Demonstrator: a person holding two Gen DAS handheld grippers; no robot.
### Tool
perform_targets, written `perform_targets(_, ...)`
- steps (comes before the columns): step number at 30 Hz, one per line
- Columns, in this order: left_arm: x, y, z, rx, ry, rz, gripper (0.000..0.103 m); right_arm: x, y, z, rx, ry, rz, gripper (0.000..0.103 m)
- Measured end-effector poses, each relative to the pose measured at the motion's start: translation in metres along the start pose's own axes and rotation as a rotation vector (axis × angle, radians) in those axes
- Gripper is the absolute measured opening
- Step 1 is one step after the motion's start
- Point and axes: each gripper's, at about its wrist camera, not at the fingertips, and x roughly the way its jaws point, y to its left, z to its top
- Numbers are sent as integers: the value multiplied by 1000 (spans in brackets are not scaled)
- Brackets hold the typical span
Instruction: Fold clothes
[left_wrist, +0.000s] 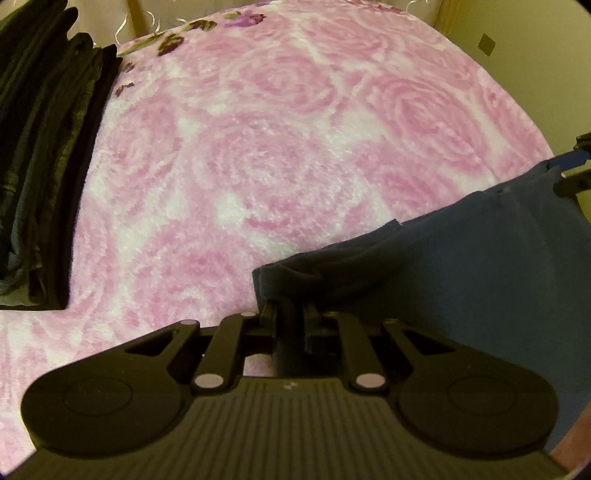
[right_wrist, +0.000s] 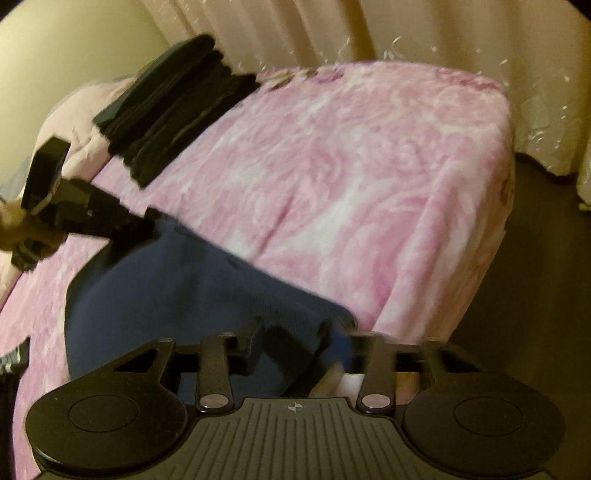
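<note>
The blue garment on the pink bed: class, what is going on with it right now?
A person is folding clothes with two hand-held grippers. The left hand-held gripper is shut on one edge of the blue garment. The right hand-held gripper is at another edge, its view blurred. The garment hangs between them over the pink rose-patterned blanket. A stack of dark folded clothes sits aside.

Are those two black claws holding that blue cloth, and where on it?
Yes. The left gripper pinches the blue garment at one bunched corner; the right gripper is shut on its edge at the other end.
</note>
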Motion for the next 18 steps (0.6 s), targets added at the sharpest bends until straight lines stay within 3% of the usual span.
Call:
perform_targets(4,-3,-2,0,-16,-5,8,7,-23,3,10,22,-43,-38,1)
perform_targets(8,-25,-4,3,-21,-77,17,5,-27,2,15,12,-48,-75,1)
perform_targets(11,-6,-1,-1,-39,-15,30,7,3,-5,2,6,2,-89,1)
perform_targets(14,1,0,-2,-59,-17,44,10,-2,-2,0,6,-17,-113,2)
perform_targets(16,-2,2,-2,-64,-20,54,16,-11,3,-1,3,-32,-142,15)
perform_targets(17,-5,5,-5,-76,-28,58,20,-16,8,-2,-1,-39,-165,34)
perform_targets(18,-10,9,-7,-105,-39,55,21,-25,13,-3,-4,-57,-183,44)
